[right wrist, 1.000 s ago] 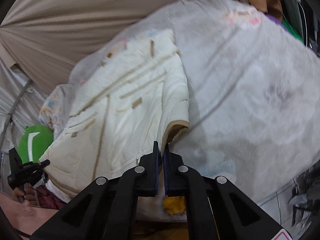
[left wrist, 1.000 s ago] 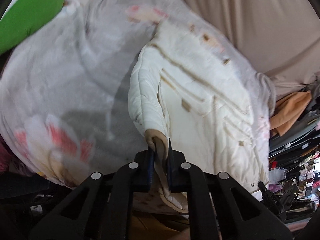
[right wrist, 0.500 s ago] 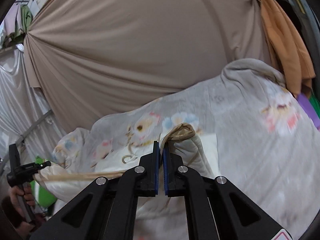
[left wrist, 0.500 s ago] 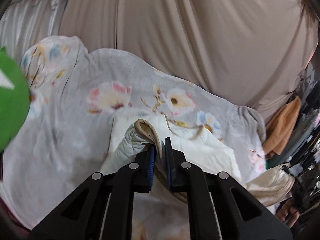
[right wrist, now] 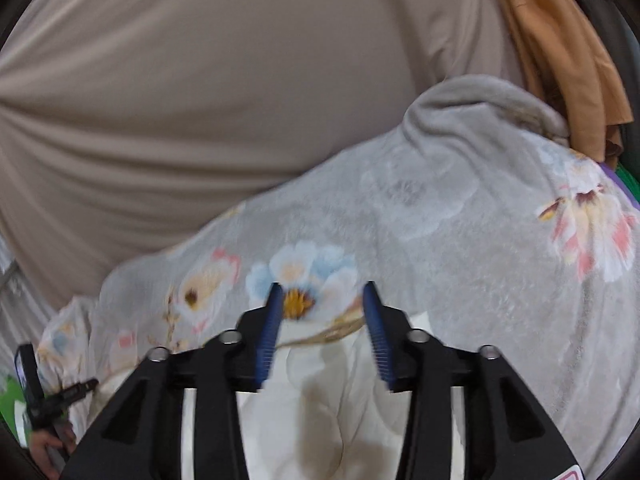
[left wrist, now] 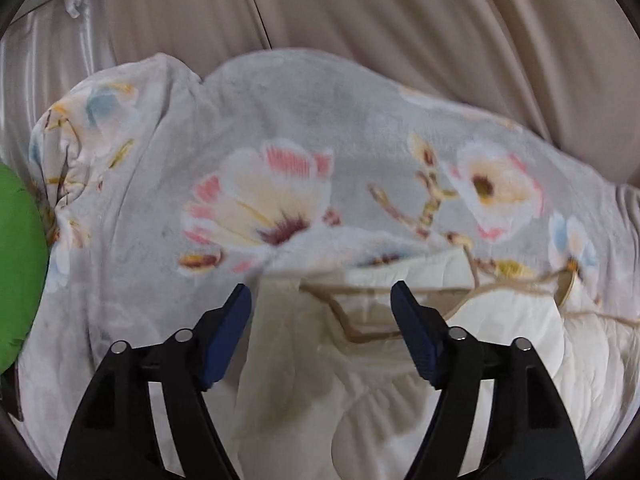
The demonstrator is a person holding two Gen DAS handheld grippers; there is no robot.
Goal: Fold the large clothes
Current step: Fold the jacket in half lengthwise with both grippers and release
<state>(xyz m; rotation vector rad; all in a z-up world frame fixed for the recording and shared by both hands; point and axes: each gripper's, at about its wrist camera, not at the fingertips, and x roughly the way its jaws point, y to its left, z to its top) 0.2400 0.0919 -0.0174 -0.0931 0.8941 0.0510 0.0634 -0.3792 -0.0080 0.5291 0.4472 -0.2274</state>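
Observation:
A cream quilted jacket (left wrist: 320,360) with tan trim lies folded over on a grey flowered blanket (left wrist: 280,128). My left gripper (left wrist: 320,308) hovers over its upper edge, jaws opening, pads off the cloth and nothing gripped. In the right wrist view the same jacket (right wrist: 320,400) lies under my right gripper (right wrist: 323,300), whose jaws are also opening, free of the fabric. The jacket's tan-trimmed edge (right wrist: 320,334) runs just beyond the blue pads. The other gripper (right wrist: 44,396) and a hand show at the lower left of that view.
A beige draped curtain (left wrist: 360,12) hangs behind the blanket (right wrist: 460,240). A green cushion (left wrist: 16,272) sits at the left edge. An orange garment (right wrist: 560,48) hangs at the upper right beyond the blanket.
Both grippers carried the jacket's cuffs forward over the jacket toward the curtain, then let go: the jaws, shut on cloth before, now stand apart.

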